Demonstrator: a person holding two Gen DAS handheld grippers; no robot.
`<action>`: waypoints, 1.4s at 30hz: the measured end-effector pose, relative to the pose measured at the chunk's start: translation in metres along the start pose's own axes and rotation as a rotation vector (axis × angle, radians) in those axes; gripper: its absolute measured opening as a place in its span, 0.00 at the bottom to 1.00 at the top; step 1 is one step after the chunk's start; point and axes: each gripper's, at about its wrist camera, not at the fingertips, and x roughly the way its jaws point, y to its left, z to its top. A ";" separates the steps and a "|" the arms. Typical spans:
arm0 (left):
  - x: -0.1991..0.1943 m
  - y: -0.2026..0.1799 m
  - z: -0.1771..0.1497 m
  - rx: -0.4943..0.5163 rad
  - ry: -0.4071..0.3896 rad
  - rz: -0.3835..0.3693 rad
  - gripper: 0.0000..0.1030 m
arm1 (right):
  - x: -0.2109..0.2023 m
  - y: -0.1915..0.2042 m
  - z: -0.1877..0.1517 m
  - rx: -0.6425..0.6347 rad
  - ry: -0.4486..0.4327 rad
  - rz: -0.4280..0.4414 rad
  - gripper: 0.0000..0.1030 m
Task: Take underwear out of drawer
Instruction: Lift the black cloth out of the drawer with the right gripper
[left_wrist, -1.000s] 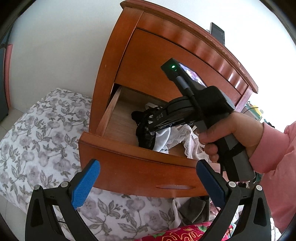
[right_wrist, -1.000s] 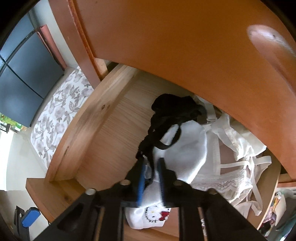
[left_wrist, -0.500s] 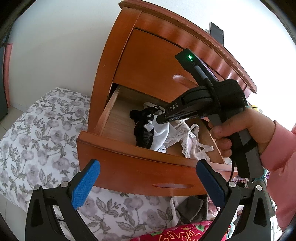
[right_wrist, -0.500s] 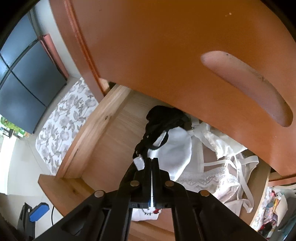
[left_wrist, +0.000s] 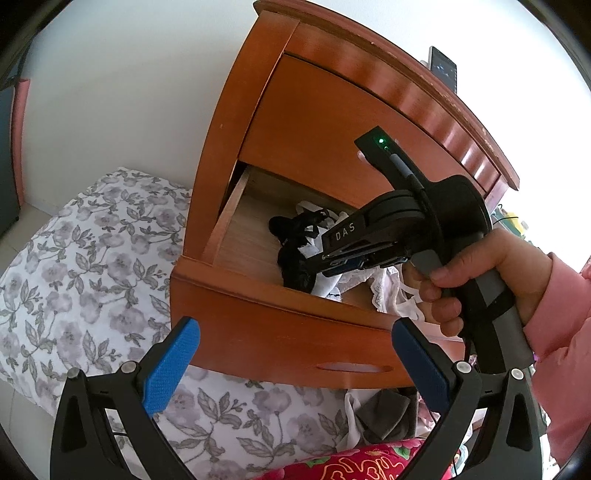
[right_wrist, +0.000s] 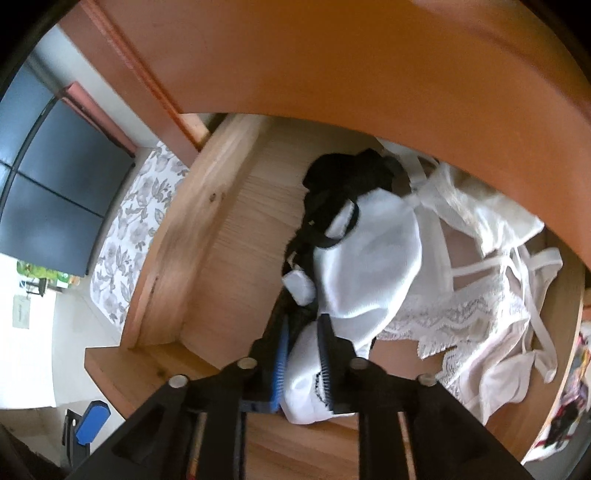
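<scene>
The wooden drawer (left_wrist: 277, 332) stands pulled out of the nightstand. Inside lie black underwear (right_wrist: 340, 184), a white garment (right_wrist: 369, 266) and lace pieces (right_wrist: 461, 314). My right gripper (right_wrist: 303, 321) reaches down into the drawer with its jaws narrowly open, and white cloth and the black strap bunch between the blue pads (right_wrist: 280, 354). In the left wrist view a hand holds the right gripper (left_wrist: 317, 264) over the black underwear (left_wrist: 295, 236). My left gripper (left_wrist: 295, 363) hangs wide open in front of the drawer front, holding nothing.
The closed upper drawer (left_wrist: 332, 129) overhangs the open one. A dark phone (left_wrist: 443, 68) lies on the nightstand top. Floral bedding (left_wrist: 92, 258) spreads to the left and below. Grey cloths (left_wrist: 384, 413) and a red patterned fabric (left_wrist: 351, 461) lie under the drawer.
The right gripper, fully shut and raised half a second ago, has parted its jaws and dropped back into the clothes. The left gripper has stayed put.
</scene>
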 end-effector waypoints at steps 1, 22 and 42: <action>0.000 0.000 0.000 0.000 0.001 -0.001 1.00 | 0.000 -0.001 -0.001 0.000 0.003 -0.001 0.22; 0.002 0.002 0.000 -0.007 0.006 0.004 1.00 | -0.007 0.009 0.001 -0.017 -0.093 0.028 0.02; -0.017 -0.014 0.002 0.005 -0.005 0.017 1.00 | -0.154 -0.019 -0.030 0.045 -0.415 0.251 0.02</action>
